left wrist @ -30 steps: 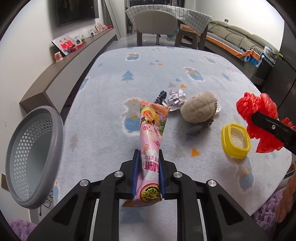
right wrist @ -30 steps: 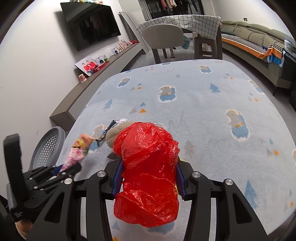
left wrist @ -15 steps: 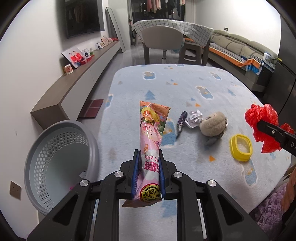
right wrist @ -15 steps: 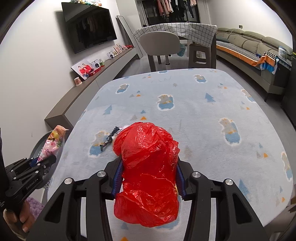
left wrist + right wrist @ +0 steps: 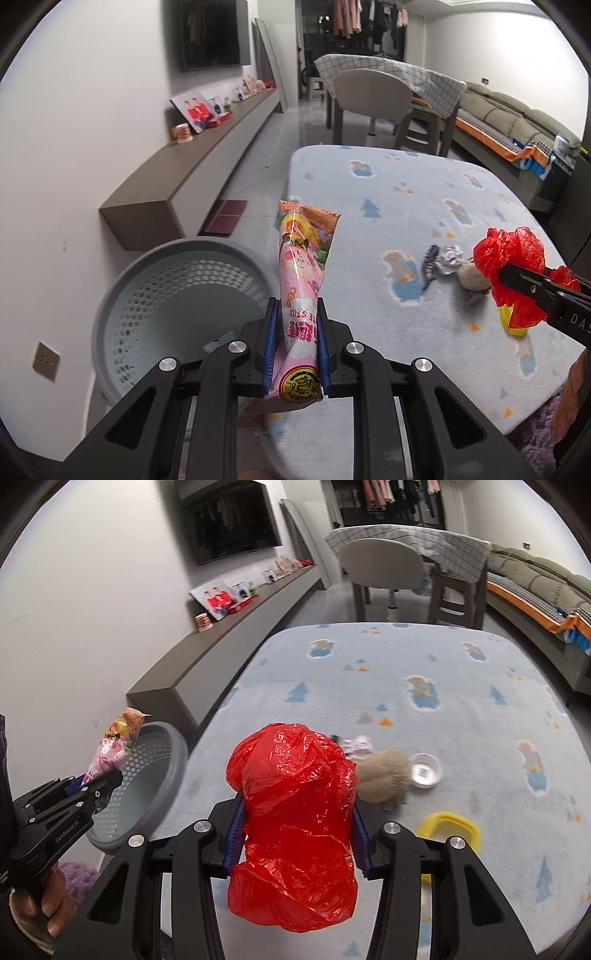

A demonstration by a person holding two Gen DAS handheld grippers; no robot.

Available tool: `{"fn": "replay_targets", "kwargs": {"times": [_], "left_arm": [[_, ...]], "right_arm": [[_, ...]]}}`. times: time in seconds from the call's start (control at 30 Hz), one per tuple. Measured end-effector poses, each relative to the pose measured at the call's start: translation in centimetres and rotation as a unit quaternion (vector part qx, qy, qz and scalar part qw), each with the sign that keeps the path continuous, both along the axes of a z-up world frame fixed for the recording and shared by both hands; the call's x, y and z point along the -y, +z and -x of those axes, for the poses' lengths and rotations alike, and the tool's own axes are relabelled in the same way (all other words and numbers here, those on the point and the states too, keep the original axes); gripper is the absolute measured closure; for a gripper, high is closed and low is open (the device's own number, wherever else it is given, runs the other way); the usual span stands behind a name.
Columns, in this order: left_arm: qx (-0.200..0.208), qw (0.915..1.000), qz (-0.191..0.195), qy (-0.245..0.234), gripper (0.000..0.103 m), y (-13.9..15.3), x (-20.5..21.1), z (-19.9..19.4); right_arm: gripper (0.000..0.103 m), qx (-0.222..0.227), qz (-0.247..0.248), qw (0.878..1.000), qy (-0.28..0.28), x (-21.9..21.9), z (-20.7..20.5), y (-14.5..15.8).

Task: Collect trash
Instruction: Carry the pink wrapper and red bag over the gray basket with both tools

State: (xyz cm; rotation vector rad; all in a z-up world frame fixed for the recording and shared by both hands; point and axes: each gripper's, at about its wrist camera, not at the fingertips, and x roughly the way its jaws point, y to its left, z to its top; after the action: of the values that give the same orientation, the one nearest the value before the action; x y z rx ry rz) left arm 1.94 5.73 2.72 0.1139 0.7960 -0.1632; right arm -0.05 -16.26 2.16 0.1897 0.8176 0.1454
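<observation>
Left gripper (image 5: 294, 343) pinches the lower end of a pink snack wrapper (image 5: 301, 280) between blue pads, jaws pressed on it; glossy printed film, long and narrow, long axis running forward and up away from the camera, flared torn end farthest out. It hangs beside the rim of a grey perforated plastic basket (image 5: 147, 284) on the floor, just off the rug's edge; a pale scrap lies at the basket bottom. Right gripper (image 5: 297, 832) is clamped on a crumpled red plastic bag (image 5: 295, 812), thin crinkled film bulging above and below the jaws, blocking much of the rug directly ahead. On the fluffy pale-blue patterned rug (image 5: 424, 672): a beige fuzzy lump (image 5: 386, 775), a small clear round cup (image 5: 426, 770) just beside it, crumpled silver foil (image 5: 356, 745), a yellow rounded-square lid (image 5: 448, 829) partly behind the right finger, and a dark hair clip (image 5: 428, 262). A brown wall shelf (image 5: 192, 166) runs behind the basket.
</observation>
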Motion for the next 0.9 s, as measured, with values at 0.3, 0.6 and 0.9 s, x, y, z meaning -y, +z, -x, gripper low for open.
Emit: {"fn": "replay_targets", "kwargs": {"times": [0.3,0.6,0.9], "left_arm": [[-0.019,0.9976,-0.007,0.066,0.084,-0.7,-7.1,-1.2],[-0.024,0.9940,-0.010,0.106,0.084,-1.3,-11.6,-2.4],[-0.055,0.9878,0.012,0.145,0.084,-3.4,-14.5,-2.9]], "right_arm": [[0.057,-0.017,-0.005,0.995,0.097,-8.7,-3.3,-1.1],[0.057,-0.023,-0.003,0.985,0.169,-16.1,-6.2,-1.5],[0.057,-0.039,0.009,0.978,0.206,-20.3,-7.8,-2.8]]}}
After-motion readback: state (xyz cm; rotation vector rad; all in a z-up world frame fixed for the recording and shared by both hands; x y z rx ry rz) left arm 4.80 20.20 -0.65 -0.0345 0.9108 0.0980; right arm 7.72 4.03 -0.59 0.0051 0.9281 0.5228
